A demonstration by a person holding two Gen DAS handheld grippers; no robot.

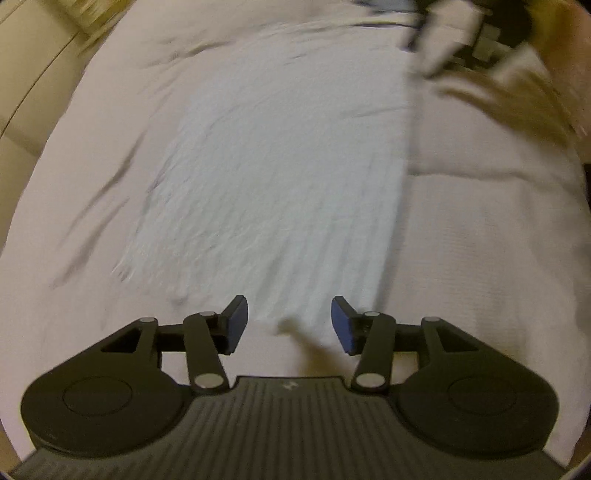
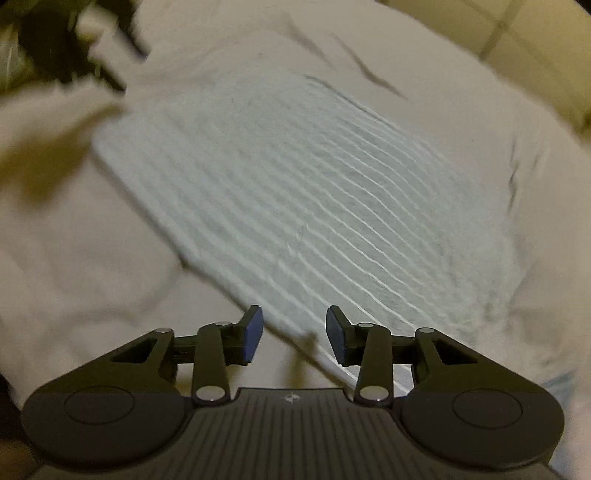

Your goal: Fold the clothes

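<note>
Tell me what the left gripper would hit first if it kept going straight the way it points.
Most likely the pale ribbed garment lying flat on the white bedding. The left gripper is open and empty, angled down toward the garment's near edge; depth is uncertain.

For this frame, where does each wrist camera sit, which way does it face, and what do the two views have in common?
Left wrist: sits behind the left gripper, looking steeply down over its open, empty fingers at a pale ribbed garment lying flat on a white bedsheet; the right gripper shows blurred at top right.
Right wrist: sits behind the right gripper, also open and empty, looking down at the garment; the left gripper shows blurred at top left.
Shared: the garment, the bedsheet, and each other's gripper.
</note>
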